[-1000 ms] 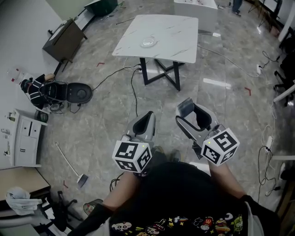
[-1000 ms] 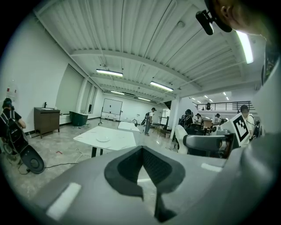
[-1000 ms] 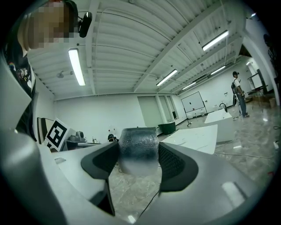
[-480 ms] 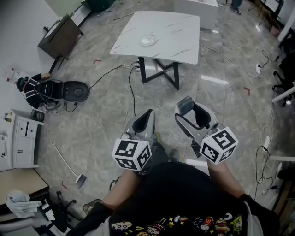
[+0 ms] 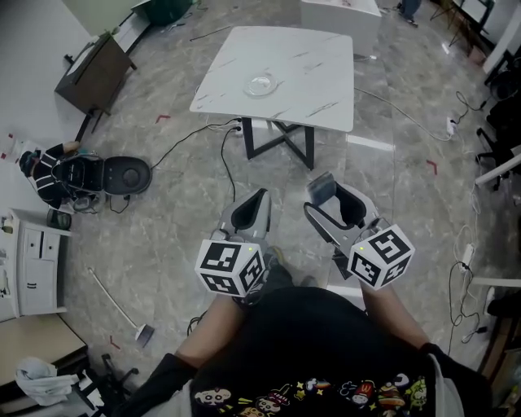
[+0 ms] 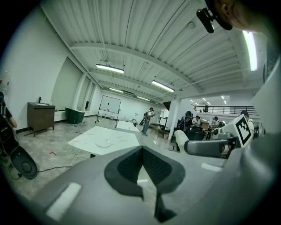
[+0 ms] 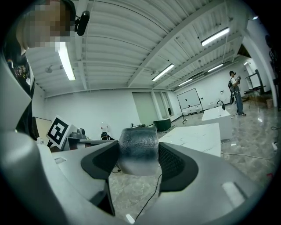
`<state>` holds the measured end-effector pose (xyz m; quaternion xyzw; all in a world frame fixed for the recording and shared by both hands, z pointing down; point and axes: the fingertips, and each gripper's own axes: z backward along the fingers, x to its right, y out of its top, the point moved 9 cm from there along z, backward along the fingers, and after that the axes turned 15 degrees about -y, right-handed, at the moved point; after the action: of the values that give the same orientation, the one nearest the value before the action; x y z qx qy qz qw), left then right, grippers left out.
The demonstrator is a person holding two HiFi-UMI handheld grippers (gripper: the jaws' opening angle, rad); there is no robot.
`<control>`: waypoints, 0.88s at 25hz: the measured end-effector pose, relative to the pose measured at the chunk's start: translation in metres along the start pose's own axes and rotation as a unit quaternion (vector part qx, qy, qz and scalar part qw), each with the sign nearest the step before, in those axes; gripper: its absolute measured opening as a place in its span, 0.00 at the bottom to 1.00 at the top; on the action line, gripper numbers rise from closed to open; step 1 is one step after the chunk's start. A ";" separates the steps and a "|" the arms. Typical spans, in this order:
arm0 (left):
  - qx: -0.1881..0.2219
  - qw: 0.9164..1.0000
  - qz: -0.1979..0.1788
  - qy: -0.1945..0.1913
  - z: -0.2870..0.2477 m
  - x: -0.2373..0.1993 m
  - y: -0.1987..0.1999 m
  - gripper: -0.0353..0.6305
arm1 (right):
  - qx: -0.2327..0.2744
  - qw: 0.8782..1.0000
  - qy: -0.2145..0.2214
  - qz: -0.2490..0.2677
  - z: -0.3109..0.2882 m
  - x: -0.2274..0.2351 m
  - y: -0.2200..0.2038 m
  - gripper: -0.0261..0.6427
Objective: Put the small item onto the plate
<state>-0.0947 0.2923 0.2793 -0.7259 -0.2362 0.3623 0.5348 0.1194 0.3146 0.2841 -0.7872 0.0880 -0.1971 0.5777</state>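
A clear glass plate (image 5: 261, 84) lies on a white marble table (image 5: 313, 65) across the floor ahead of me. My right gripper (image 5: 324, 194) hangs above the floor, shut on a small grey textured item (image 5: 320, 186); in the right gripper view the item (image 7: 138, 145) fills the gap of the right gripper (image 7: 138, 163). My left gripper (image 5: 248, 213) is beside it, shut and empty. In the left gripper view the left gripper (image 6: 142, 154) points toward the table (image 6: 90, 139) and the plate (image 6: 104, 143).
Black cables (image 5: 220, 142) trail over the marble floor in front of the table. A black round device (image 5: 124, 173) and a white cabinet (image 5: 28, 265) stand at the left, a brown cabinet (image 5: 88, 73) further back. A second white table (image 5: 338, 12) stands behind. People (image 6: 149, 118) stand in the distance.
The table and plate have shifted down and closer in the head view as I move toward them. Both grippers keep their pose, the right still holding the item.
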 end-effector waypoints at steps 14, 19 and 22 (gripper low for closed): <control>0.002 0.999 -0.004 -0.043 -0.018 -0.096 0.039 0.05 | 0.008 0.999 -0.047 0.007 -0.083 -0.021 0.030 0.51; 0.000 0.998 -0.003 -0.057 -0.020 -0.116 0.042 0.05 | 0.005 0.998 -0.059 0.011 -0.102 -0.030 0.031 0.51; -0.002 0.998 -0.002 -0.057 -0.020 -0.124 0.041 0.05 | 0.000 0.998 -0.059 0.013 -0.111 -0.033 0.029 0.51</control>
<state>-0.1586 0.1770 0.2774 -0.7045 -0.2690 0.4016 0.5197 0.0468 0.2205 0.2783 -0.7966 0.0638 -0.1424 0.5840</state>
